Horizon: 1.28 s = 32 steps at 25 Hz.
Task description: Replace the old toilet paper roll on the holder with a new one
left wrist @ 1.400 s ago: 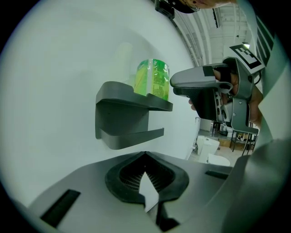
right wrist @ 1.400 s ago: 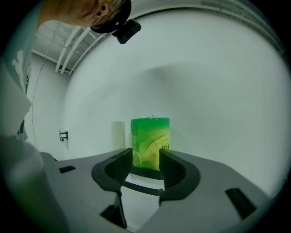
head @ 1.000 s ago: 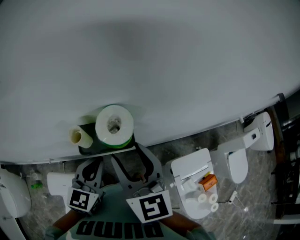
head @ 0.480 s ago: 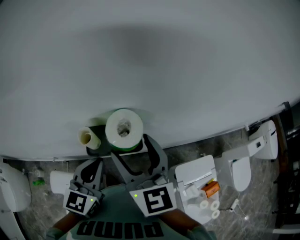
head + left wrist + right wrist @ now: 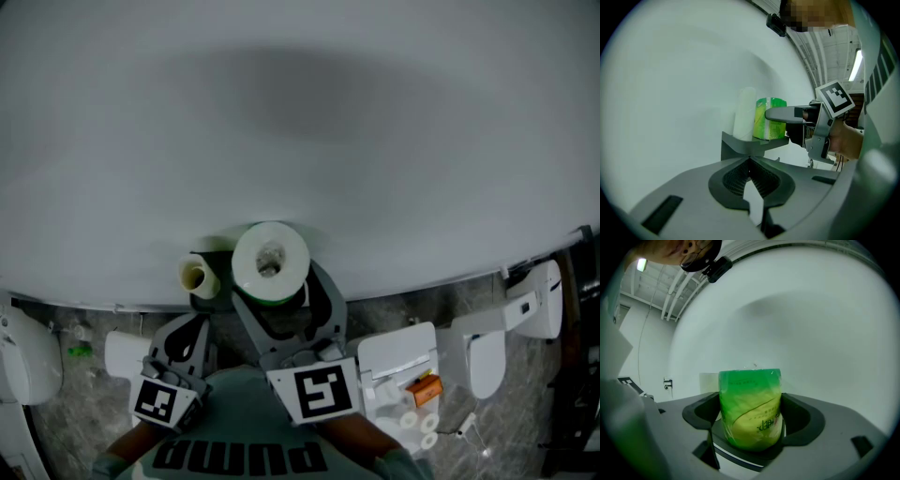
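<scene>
The new toilet paper roll point(image 5: 270, 263) stands on end on the dark wall holder point(image 5: 212, 298). Its long axis is vertical and its open core faces straight up at your head camera. The old roll, now a bare cardboard tube point(image 5: 197, 277), stands upright the same way at the new roll's 9 o'clock, just beside it on the same holder. Your right gripper point(image 5: 281, 292) reaches forward toward 12 o'clock. The left gripper view shows one finger held level across the green wrap and your right hand point(image 5: 846, 140) behind the marker cube point(image 5: 314, 396). Its jaws are spread apart and bracket the new roll, one on each side. The pads lie very close to the wrap, but I cannot tell whether they press on it. Your left gripper point(image 5: 187, 330) hangs back near your body at the roll's 7 o'clock, aimed at the holder. Its jaw tips meet with nothing between them. The green plastic wrap carries dark print that sits upside down in the right gripper view and is too small to read. Your teal shirt point(image 5: 234, 412) reads "puma", upside down in the head view.
</scene>
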### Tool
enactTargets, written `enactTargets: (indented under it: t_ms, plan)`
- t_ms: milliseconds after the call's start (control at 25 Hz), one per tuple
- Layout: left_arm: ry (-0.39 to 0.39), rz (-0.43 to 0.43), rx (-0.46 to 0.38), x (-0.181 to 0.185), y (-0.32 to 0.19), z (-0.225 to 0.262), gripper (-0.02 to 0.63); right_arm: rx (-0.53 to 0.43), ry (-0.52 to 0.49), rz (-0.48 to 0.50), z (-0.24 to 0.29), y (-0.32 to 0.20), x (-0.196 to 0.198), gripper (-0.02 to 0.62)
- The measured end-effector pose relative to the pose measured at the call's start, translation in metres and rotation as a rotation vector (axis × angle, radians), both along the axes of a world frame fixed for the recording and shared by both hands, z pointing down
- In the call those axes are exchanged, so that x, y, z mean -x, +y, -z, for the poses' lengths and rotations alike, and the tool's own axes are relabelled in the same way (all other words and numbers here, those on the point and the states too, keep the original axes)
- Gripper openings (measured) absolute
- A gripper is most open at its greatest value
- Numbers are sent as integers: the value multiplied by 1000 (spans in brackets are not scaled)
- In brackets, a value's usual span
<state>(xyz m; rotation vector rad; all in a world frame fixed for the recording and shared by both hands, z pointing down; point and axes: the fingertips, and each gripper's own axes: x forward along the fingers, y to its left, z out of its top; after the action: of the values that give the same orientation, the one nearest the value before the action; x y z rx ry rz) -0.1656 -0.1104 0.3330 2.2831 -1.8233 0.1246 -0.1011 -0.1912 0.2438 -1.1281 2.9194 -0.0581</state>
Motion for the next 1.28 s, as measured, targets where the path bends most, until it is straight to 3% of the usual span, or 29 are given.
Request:
enactTargets:
  t_ms: [680, 840, 1000, 1280]
  plan:
    - [10, -1, 8, -7, -1, -6, 3, -4, -91, -2, 17, -1, -12, 388]
    - [12, -19, 15, -14, -1, -7, 3, -6, -112, -27, 23, -2, -27, 388]
    - [10, -50, 22, -26, -2, -9, 3, -17, -71, -41, 16, -2, -49, 388]
    - [7, -123, 31, -54, -13, -14, 3, 16, -116, -129, 14, -9, -88, 388]
